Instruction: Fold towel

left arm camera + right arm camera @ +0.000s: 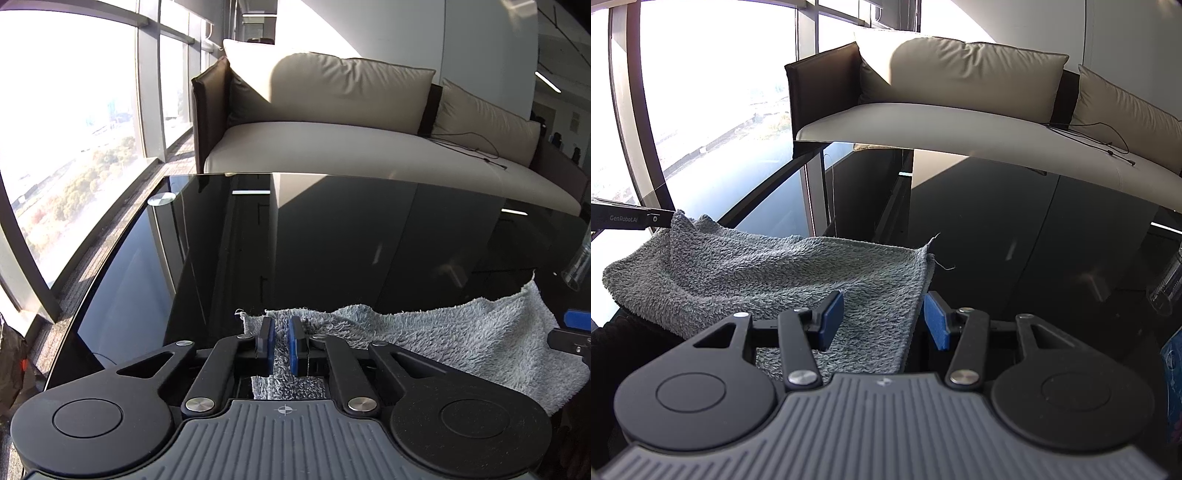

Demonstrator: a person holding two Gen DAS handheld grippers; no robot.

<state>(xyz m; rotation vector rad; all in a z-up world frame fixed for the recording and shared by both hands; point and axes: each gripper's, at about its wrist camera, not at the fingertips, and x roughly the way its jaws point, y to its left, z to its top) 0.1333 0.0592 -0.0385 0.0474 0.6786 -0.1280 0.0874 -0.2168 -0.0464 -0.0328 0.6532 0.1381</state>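
The left hand-held gripper (281, 338) pinches the towel (461, 339) near its corner; the right hand-held gripper (882, 319) stands open astride the towel's edge on the counter (332, 240).

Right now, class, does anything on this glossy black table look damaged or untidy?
Yes: the fluffy grey towel is fraying, with a loose thread trailing off its far right corner, and it lies rumpled, not flat, on the table.

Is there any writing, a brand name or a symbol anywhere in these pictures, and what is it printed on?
"GenRobot.AI": on the black side of the left gripper, seen in the right wrist view.
A small crosshair mark, no letters: on the left gripper's grey ribbed body.
A small pale logo on the right gripper's grey body: too small to read.
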